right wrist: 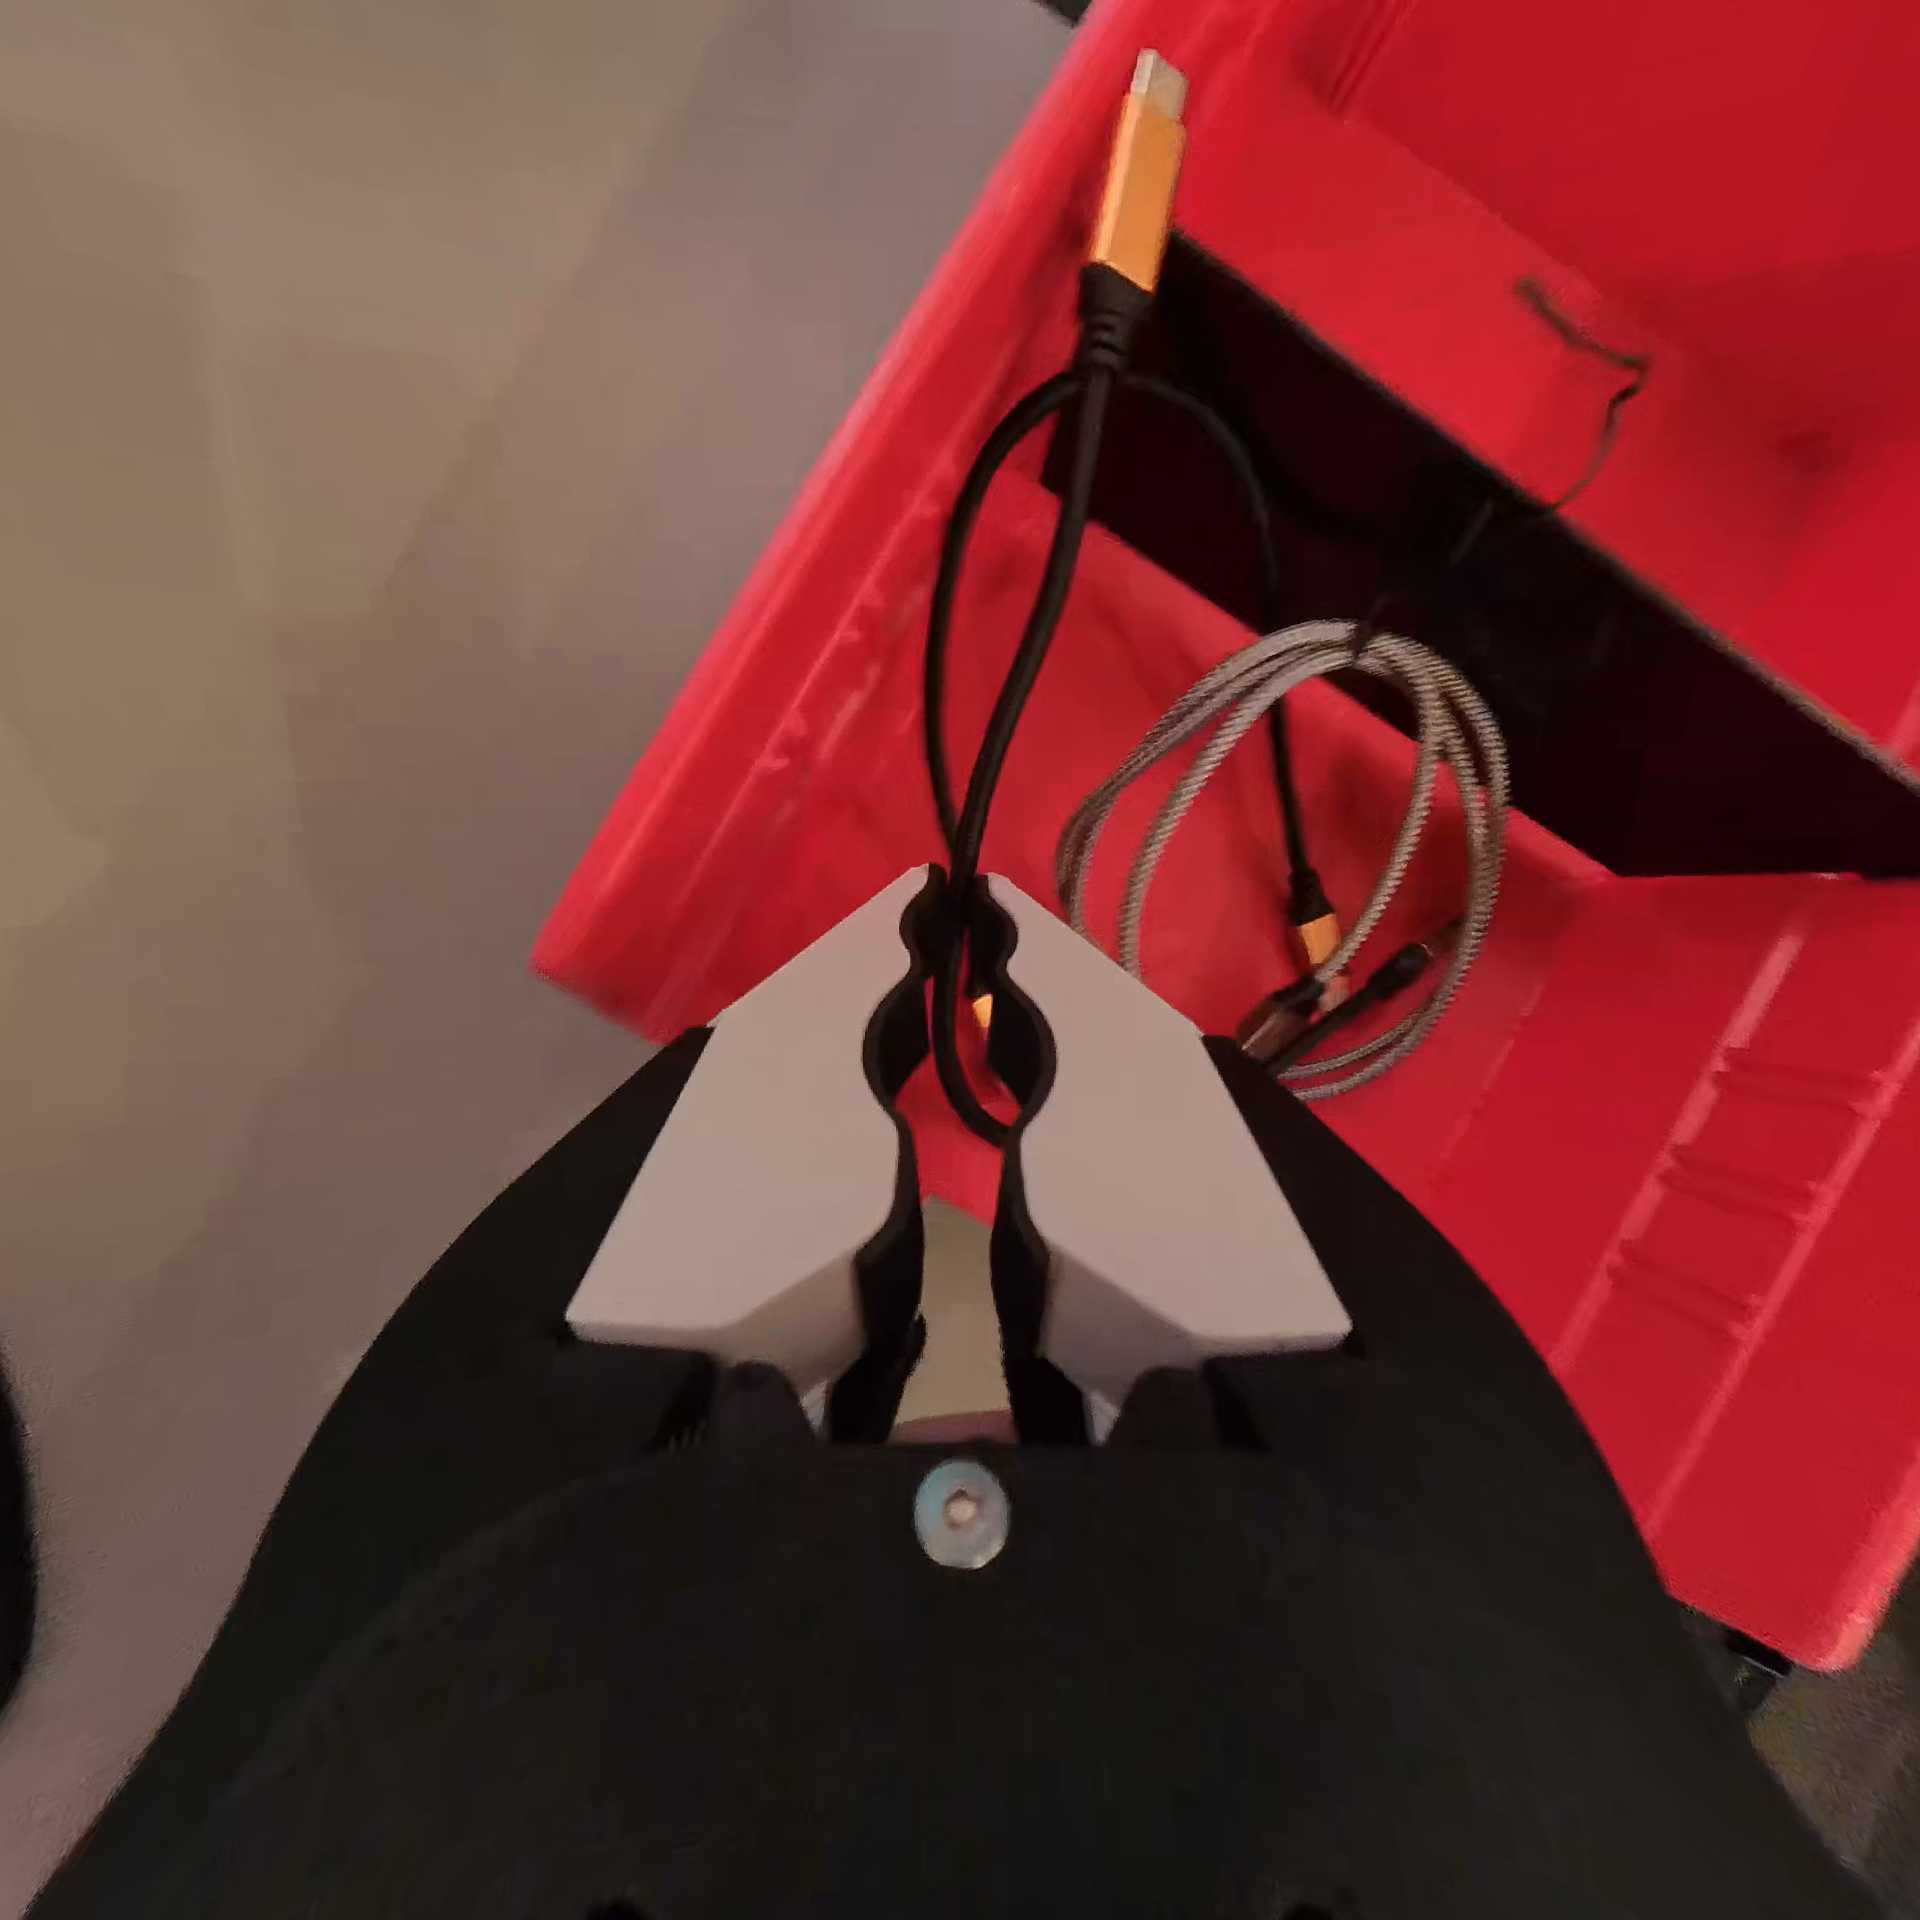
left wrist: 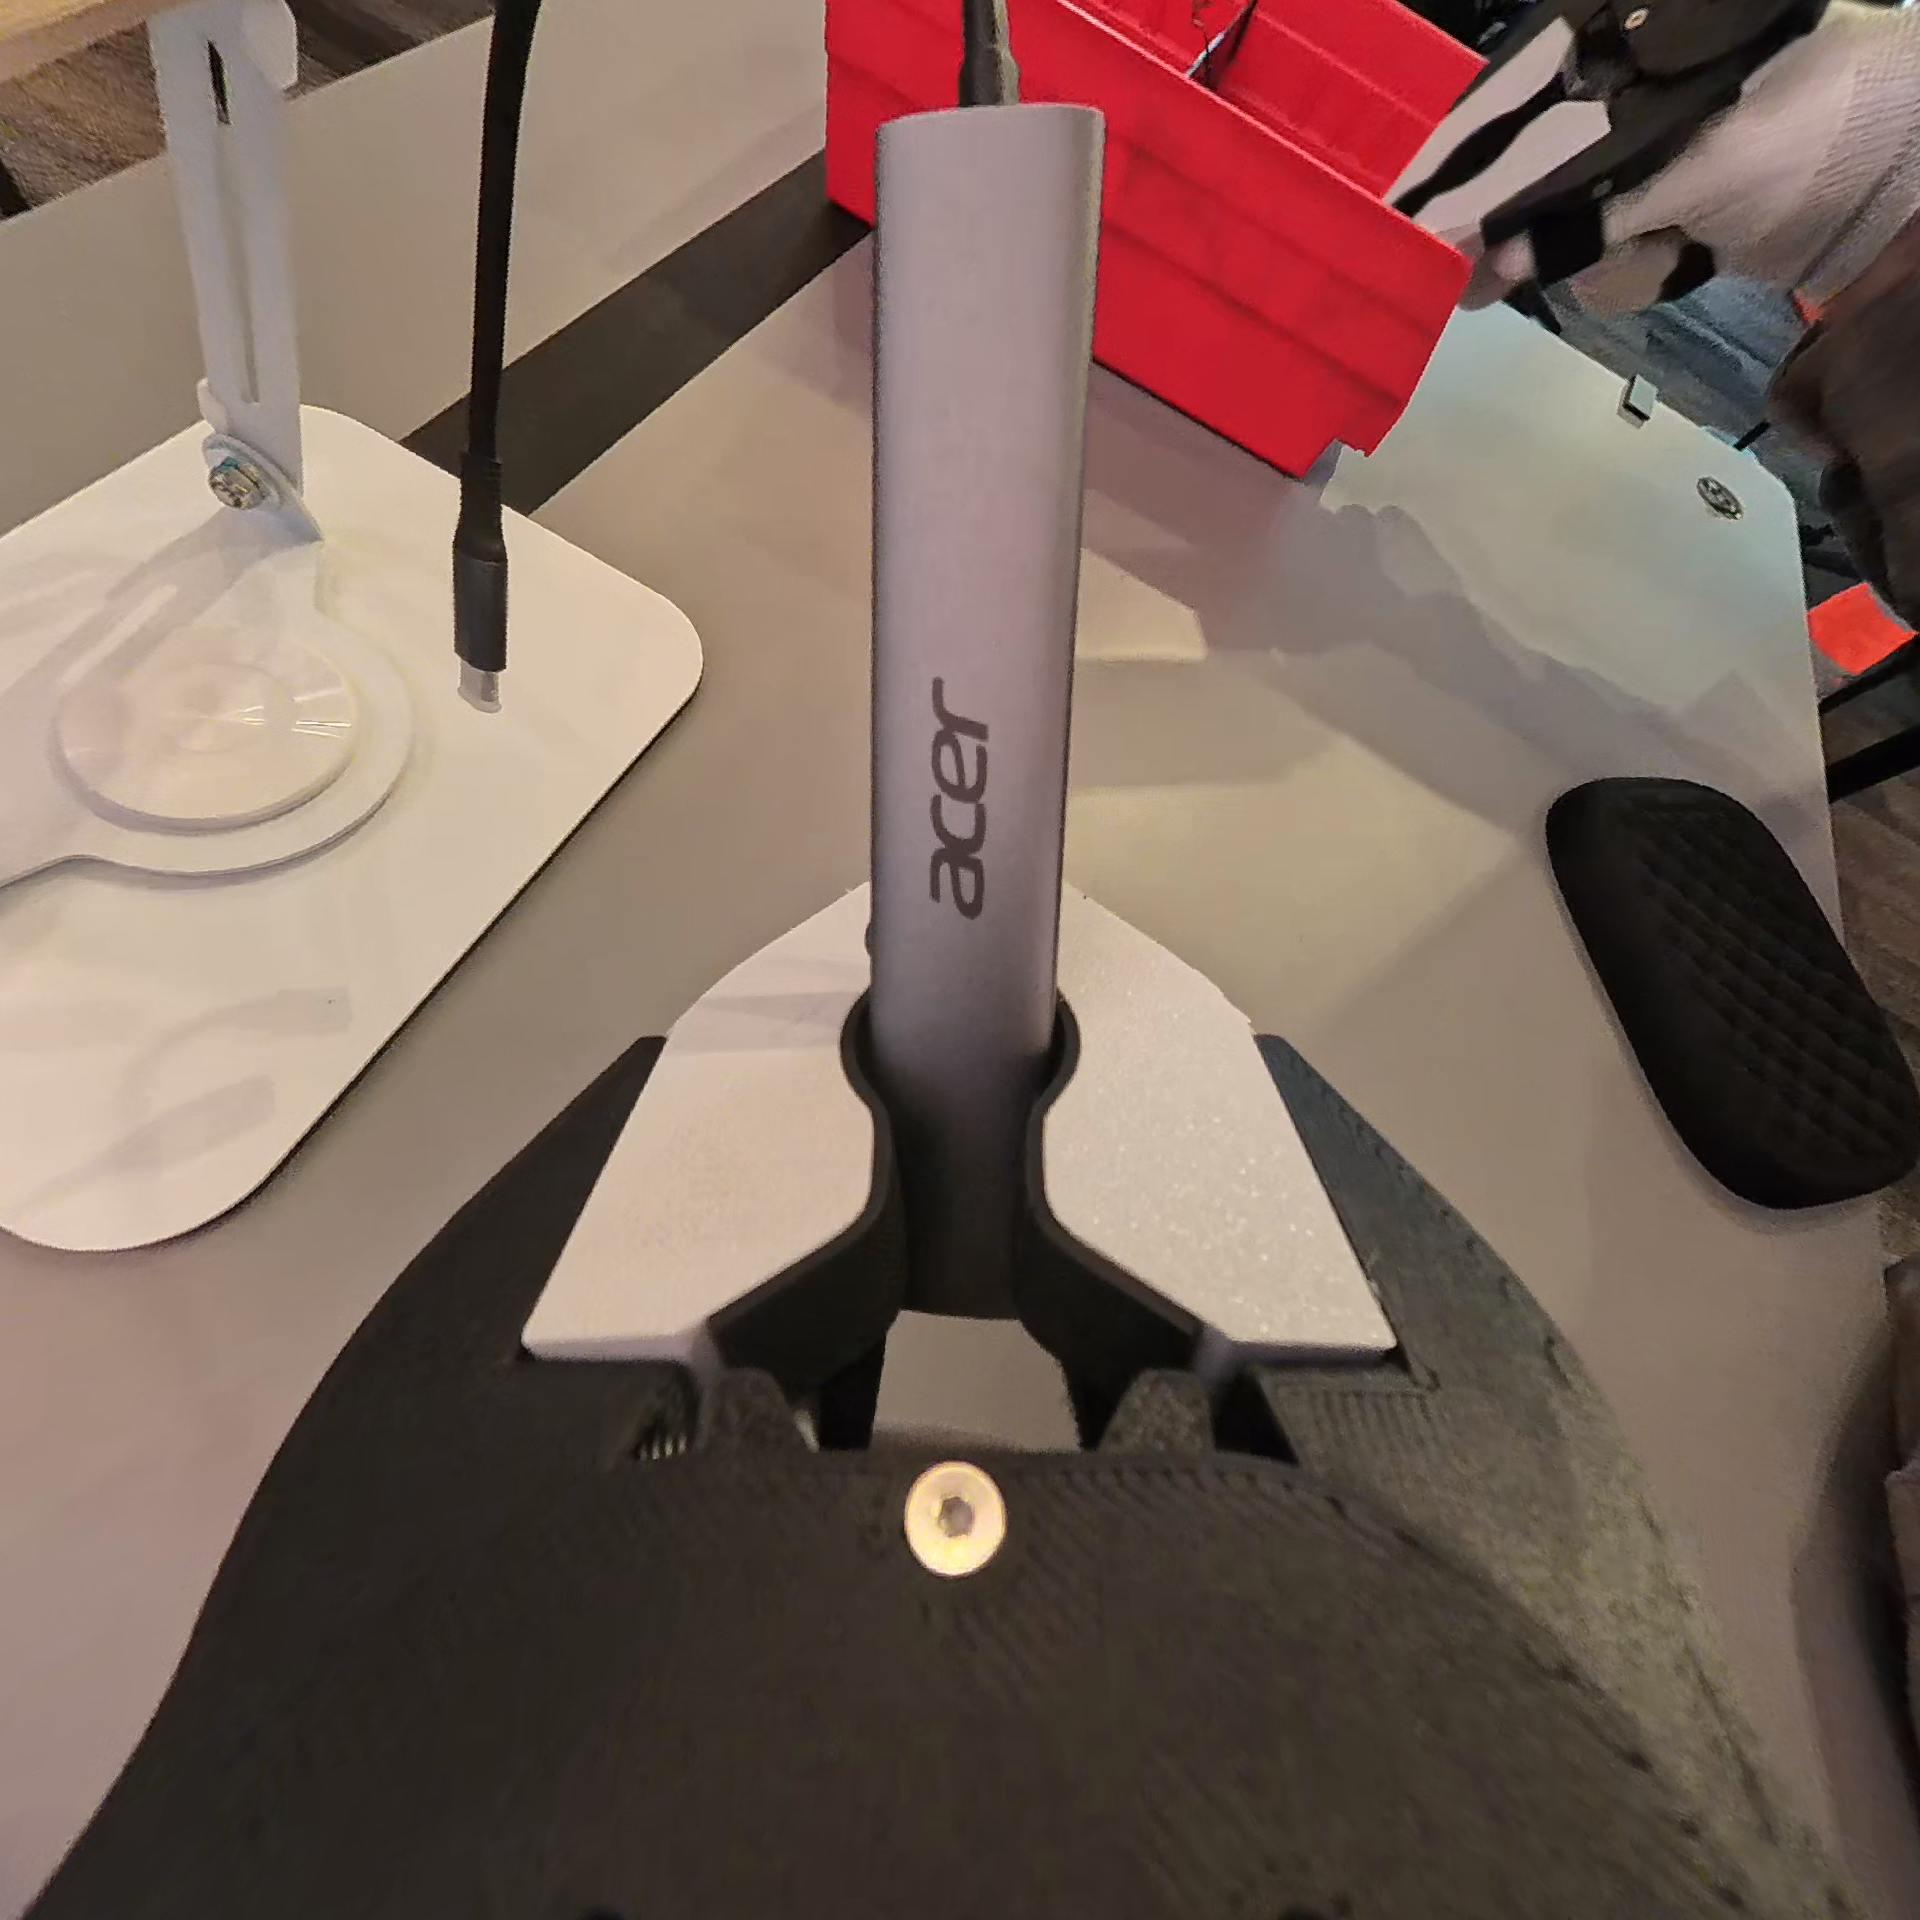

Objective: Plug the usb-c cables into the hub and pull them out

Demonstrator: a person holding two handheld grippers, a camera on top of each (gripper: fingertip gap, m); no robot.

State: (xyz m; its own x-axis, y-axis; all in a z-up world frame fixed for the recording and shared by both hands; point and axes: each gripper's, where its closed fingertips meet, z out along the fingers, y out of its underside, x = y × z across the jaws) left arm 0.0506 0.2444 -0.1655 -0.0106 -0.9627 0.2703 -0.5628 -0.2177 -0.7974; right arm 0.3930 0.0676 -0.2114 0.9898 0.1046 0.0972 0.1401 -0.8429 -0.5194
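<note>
Left wrist view — gripper (left wrist: 961, 1049) clamps hub (left wrist: 977, 582), right gripper (right wrist: 958, 894) pinches black cable (right wrist: 1049, 582)

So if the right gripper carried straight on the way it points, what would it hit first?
Probably the red bin. The right gripper, shut on a looped black cable, points at the bin's wall and open inside, with the grey braided cable off to one side; depth is unclear.

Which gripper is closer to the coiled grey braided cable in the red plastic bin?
Right. The right gripper hangs over the red plastic bin, beside the coiled grey braided cable. The left gripper holds the silver hub above the table, short of the bin.
</note>
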